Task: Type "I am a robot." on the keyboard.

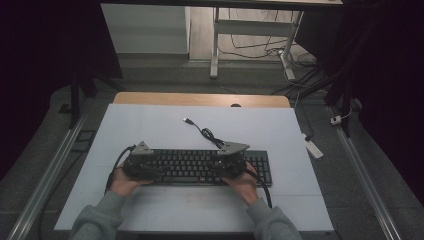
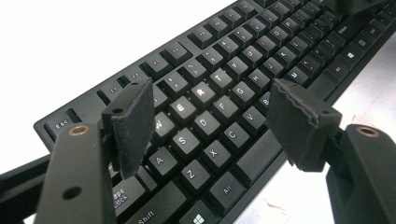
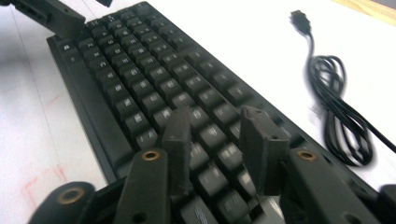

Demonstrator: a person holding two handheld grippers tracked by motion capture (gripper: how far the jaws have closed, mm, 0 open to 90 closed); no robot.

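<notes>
1. At centre-left of the high view, the left gripper (image 1: 139, 162) hangs over the left end of the black keyboard (image 1: 200, 167), which lies on the white table (image 1: 150, 130) in the lower middle of the frame.
2. In the left gripper view its jaws stand wide apart above the letter keys, holding nothing.
3. Right of centre, the right gripper (image 1: 231, 161) hovers over the keyboard's right part, jaws narrowly parted and empty.
4. The USB cable (image 1: 205, 132) lies coiled just above the keyboard.

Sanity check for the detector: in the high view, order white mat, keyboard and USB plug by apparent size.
1. white mat
2. keyboard, partly covered by both grippers
3. USB plug, tiny
</notes>
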